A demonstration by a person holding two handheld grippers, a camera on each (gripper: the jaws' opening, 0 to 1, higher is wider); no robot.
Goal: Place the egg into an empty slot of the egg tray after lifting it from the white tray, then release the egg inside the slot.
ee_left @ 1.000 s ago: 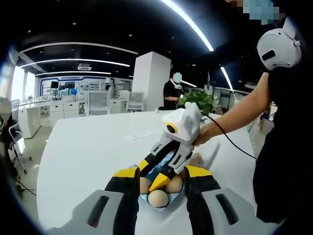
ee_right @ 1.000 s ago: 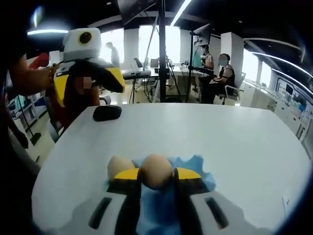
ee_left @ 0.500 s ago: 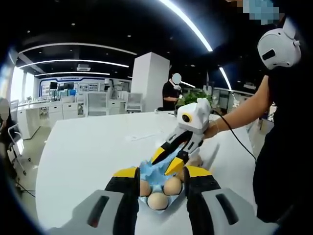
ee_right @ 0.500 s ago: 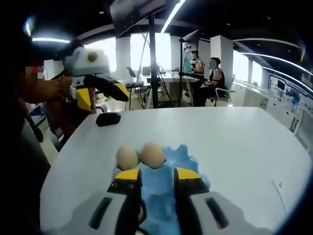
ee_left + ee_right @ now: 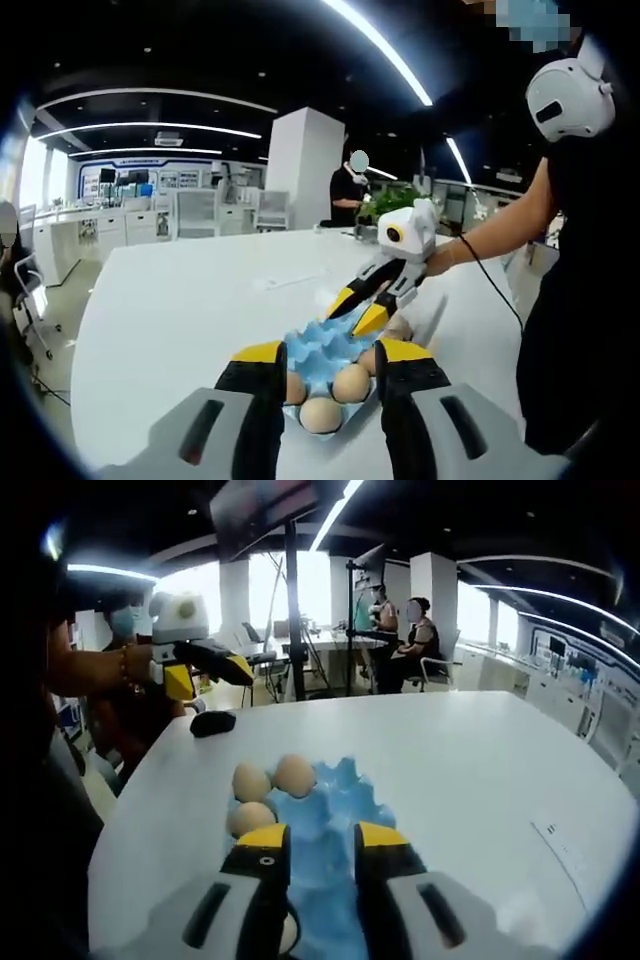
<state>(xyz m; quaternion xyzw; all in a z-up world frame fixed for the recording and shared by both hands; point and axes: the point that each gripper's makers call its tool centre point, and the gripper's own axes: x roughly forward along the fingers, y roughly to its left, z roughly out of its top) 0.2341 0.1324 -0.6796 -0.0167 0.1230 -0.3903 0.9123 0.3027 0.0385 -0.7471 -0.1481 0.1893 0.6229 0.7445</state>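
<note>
A blue egg tray (image 5: pixel 322 345) lies on the white table just beyond my left gripper (image 5: pixel 331 353), which is open and empty. Three eggs (image 5: pixel 350 382) sit in its near slots. My right gripper (image 5: pixel 359 308) reaches in from the right, raised above the tray's far end, its jaws apart and empty. In the right gripper view the same tray (image 5: pixel 345 805) holds three eggs (image 5: pixel 295 775) along its left side. My right gripper (image 5: pixel 320 838) hangs open over the tray's near end. The left gripper (image 5: pixel 205 665) is at the upper left, held in a hand.
A black mouse-like object (image 5: pixel 213 723) lies on the table (image 5: pixel 470 770) behind the tray. A person's arm and dark clothes stand at the right (image 5: pixel 570 300). People sit at desks in the background (image 5: pixel 415 640). A plant (image 5: pixel 400 200) stands past the table's far edge.
My right gripper, shut on an egg a second ago, has opened, left the egg in the tray and drawn back and up. The left gripper has stayed put.
</note>
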